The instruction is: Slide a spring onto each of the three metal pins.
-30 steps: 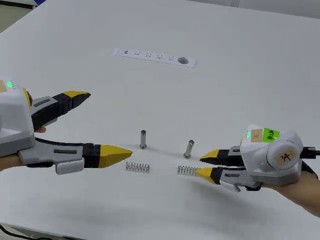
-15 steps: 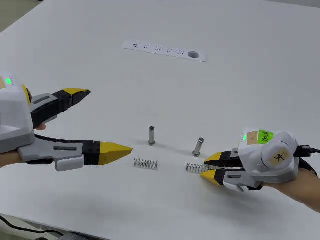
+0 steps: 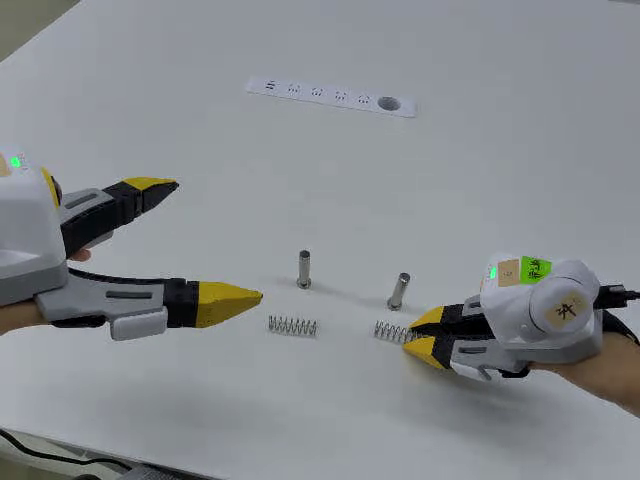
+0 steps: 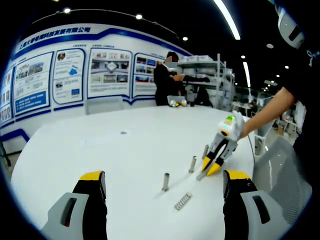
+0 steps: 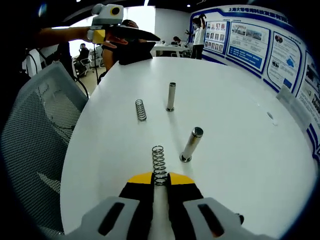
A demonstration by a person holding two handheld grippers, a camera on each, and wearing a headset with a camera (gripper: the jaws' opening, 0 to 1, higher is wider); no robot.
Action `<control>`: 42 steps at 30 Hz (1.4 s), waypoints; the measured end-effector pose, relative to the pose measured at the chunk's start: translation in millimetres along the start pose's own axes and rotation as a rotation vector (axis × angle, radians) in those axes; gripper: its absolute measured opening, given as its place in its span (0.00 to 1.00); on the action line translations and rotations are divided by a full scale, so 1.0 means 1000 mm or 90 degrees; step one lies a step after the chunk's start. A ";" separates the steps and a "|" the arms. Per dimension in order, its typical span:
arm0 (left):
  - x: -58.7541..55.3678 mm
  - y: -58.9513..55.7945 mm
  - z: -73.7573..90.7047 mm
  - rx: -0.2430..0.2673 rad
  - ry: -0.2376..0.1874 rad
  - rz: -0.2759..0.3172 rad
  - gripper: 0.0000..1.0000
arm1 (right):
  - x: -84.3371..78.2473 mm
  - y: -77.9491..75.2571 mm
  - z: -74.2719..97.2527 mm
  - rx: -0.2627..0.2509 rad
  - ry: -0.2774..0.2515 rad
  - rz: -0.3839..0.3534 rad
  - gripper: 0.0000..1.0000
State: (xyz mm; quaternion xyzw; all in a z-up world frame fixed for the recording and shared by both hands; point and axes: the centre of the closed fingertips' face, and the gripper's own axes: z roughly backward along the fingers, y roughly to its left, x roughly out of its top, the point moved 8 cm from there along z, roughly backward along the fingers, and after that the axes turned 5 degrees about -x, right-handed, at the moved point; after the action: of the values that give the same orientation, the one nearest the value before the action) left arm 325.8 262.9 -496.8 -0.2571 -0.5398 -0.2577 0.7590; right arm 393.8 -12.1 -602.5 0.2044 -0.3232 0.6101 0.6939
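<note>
Two short metal pins stand upright on the white table, one on the left (image 3: 304,269) and one on the right (image 3: 398,291). A spring (image 3: 293,325) lies loose in front of the left pin. A second spring (image 3: 390,331) lies in front of the right pin, and my right gripper (image 3: 420,336) is shut on its near end. The right gripper view shows that spring (image 5: 159,161) running forward from between the yellow tips, beside the tilted-looking pin (image 5: 191,145). My left gripper (image 3: 198,240) hovers wide open, left of the loose spring (image 4: 183,201).
A white power strip (image 3: 332,97) lies at the far side of the table. A mesh chair (image 5: 35,125) stands by the table's edge. A person (image 4: 166,82) stands by wall posters in the background. Bare tabletop surrounds the pins.
My right gripper's jaws have come together on the near end of the right spring. The head camera shifted a little. The left gripper has stayed open and still.
</note>
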 end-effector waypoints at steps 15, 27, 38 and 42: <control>0.004 -0.034 -0.032 -0.114 0.005 -0.014 0.87 | 0.048 0.010 0.050 0.012 -0.049 0.063 0.11; -0.002 -0.082 -0.065 -0.237 0.019 -0.026 0.73 | 0.082 0.032 0.079 0.031 -0.076 0.129 0.11; -0.004 -0.100 -0.074 -0.271 0.026 -0.057 0.56 | 0.090 0.046 0.085 0.036 -0.082 0.154 0.11; -0.003 -0.102 -0.071 -0.275 0.019 -0.063 0.49 | 0.091 0.049 0.085 0.039 -0.082 0.158 0.11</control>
State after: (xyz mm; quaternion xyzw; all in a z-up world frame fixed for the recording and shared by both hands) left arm 305.9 140.5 -508.3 -0.3829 -0.4729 -0.4079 0.6808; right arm 333.1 3.3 -484.2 0.2231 -0.3712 0.6862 0.5844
